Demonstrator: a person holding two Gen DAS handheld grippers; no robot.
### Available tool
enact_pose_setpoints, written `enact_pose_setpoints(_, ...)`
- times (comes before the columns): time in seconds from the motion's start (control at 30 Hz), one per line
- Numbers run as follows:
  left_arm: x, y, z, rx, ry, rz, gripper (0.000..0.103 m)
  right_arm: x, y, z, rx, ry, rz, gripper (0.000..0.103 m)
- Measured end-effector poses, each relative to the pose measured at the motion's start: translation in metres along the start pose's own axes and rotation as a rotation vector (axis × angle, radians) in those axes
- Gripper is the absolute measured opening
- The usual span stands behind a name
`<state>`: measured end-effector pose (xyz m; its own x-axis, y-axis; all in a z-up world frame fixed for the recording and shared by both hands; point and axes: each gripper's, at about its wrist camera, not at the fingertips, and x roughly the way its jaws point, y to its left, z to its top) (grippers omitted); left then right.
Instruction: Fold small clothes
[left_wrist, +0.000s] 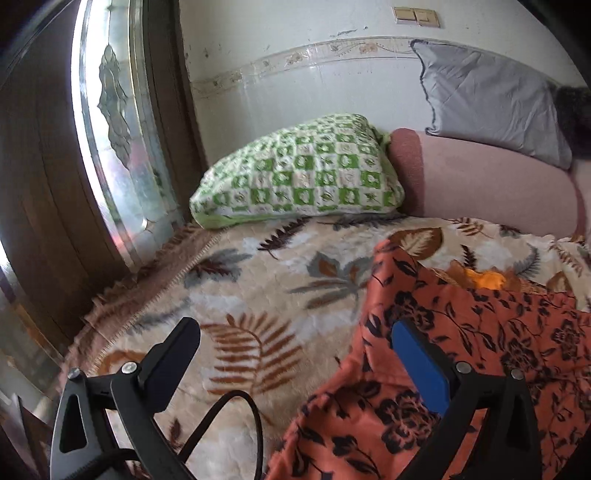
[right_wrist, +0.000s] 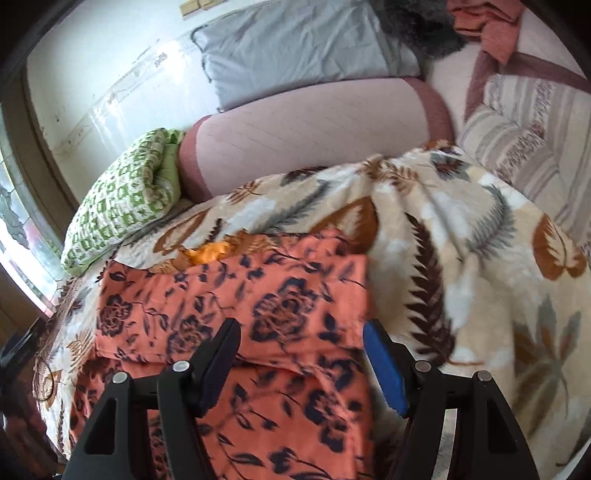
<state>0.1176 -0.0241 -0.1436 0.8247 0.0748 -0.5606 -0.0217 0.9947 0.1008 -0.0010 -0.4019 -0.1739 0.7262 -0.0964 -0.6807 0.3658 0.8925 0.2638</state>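
Note:
An orange garment with a dark floral print lies on the leaf-patterned blanket, partly folded over itself; it also shows in the right wrist view. A yellow-orange patch shows at its far edge. My left gripper is open over the garment's left edge, its right finger above the cloth. My right gripper is open, jaws wide, over the garment's right part and holds nothing.
A green checked pillow, a pink bolster and a grey pillow lie against the tiled wall. A glass door stands at the left. A striped quilt lies at the right.

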Motion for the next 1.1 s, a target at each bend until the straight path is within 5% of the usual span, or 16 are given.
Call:
enact_pose_setpoints(0.17,0.03,-0.001,-0.013,-0.002,0.102,-0.001,0.103,0.018,-0.015,-0.009,0.024,0.05,0.032,0.05)
enact_pose_setpoints(0.5,0.103,0.003,0.004,-0.058,0.23,0.073,0.103,0.066,-0.018,0.0,0.067,0.123,0.057,0.048)
enact_pose_setpoints(0.73,0.119,-0.024,0.026,-0.01,0.176,0.083,0.103,0.077,-0.011,0.019,0.065,0.098,0.122,0.048)
enact_pose_setpoints(0.87,0.143,-0.056,0.035,0.116,0.158,0.198,0.103,0.096,0.008,0.023,0.006,0.119,0.136,0.048)
enact_pose_setpoints(1.0,0.194,-0.056,0.018,0.245,0.28,0.426,0.103,0.12,0.011,0.027,-0.02,0.161,0.114,0.047)
enact_pose_setpoints(1.1,0.209,-0.03,0.015,0.133,0.382,0.362,0.103,0.14,-0.004,0.025,0.022,0.227,0.089,0.037)
